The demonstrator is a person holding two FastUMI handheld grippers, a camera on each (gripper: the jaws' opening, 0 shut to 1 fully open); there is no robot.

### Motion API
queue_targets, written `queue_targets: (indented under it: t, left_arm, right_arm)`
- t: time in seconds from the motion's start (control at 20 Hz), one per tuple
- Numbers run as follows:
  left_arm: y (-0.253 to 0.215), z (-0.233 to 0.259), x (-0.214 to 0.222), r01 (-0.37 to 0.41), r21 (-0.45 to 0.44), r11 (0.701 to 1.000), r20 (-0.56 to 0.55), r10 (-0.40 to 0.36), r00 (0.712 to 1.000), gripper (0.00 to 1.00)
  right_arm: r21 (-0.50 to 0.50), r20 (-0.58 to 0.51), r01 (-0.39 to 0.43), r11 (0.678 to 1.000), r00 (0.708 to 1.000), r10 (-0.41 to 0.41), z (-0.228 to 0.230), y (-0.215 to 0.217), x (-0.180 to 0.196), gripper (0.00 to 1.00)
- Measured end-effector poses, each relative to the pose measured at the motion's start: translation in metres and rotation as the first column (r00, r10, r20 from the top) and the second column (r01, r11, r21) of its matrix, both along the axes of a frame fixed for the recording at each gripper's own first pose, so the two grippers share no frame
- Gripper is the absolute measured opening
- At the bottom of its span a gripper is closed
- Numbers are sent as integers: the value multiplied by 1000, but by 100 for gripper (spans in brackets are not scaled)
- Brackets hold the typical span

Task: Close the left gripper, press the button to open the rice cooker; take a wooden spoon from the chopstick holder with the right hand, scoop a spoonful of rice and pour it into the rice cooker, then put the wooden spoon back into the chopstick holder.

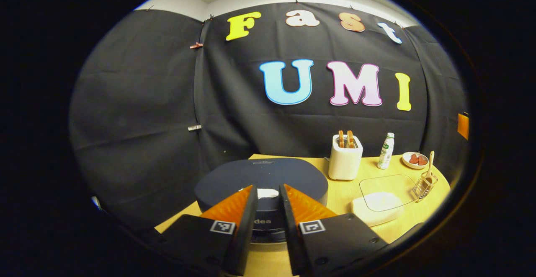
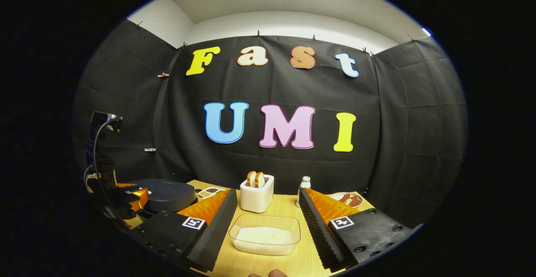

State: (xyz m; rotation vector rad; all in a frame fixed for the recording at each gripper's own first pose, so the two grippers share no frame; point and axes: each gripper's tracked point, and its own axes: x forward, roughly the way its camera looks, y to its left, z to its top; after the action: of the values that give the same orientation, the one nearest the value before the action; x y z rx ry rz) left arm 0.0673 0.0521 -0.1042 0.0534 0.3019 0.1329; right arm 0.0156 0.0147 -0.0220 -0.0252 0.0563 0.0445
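Observation:
The dark rice cooker point(image 1: 234, 180) stands at the table's left with its lid down, and its white button point(image 1: 267, 193) shows in the narrow gap between the fingers of my left gripper point(image 1: 268, 187), just above the front of the lid. Those fingers hold nothing. The same gripper point(image 2: 125, 199) appears beside the cooker point(image 2: 167, 195) in the right gripper view. A wooden spoon point(image 1: 429, 169) stands in the wire chopstick holder point(image 1: 423, 187) at the right. My right gripper point(image 2: 267, 191) is wide open over the clear box of rice point(image 2: 264, 234), touching nothing.
A white toaster point(image 1: 344, 159) with bread stands mid-table. Behind it are a small bottle point(image 1: 386, 150) and a plate with red pieces point(image 1: 414, 159). A small tray of grains point(image 2: 210, 192) lies behind the cooker. The booth's black cloth closes the back and sides.

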Motion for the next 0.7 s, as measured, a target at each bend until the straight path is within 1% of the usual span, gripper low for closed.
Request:
queue_targets:
  t: [0.05,0.1,0.15,0.2,0.25,0.3,0.35,0.45,0.7]
  left_arm:
    - [-2,8,-1,0,3,1000,19,0,1000,52]
    - [2,15,-1,-13,12,1000,42,13,999,56]
    - [4,25,-1,-16,14,1000,69,15,998,69]
    - [1,29,-2,-17,16,1000,87,15,996,75]
    - [-1,29,-4,-6,20,1000,77,4,997,79]
    - [-5,29,-9,2,24,1000,67,-4,998,79]
    - [-9,30,-7,12,25,1000,67,-14,998,86]
    - [-12,34,-6,13,31,999,78,-16,997,90]
    - [-17,47,-15,8,39,999,116,-12,993,91]
  right_arm:
    - [2,1,0,1000,1000,0,1,-1,0,92]
    - [3,0,1,1000,1000,-1,0,-2,0,92]
    - [5,-1,1,1000,1000,-1,0,-3,-1,92]
    - [7,-2,1,1000,1000,-1,0,-4,-1,92]
    - [9,-4,2,1000,1000,-1,-1,-5,-1,92]
    - [10,-5,2,1000,1000,-2,-1,-7,-1,92]
    - [11,-4,1,1000,1000,-1,-1,-7,-2,92]
    - [10,-2,3,1000,1000,-3,1,-11,-2,92]
    - [9,-10,19,1000,1000,-18,-5,-24,0,92]
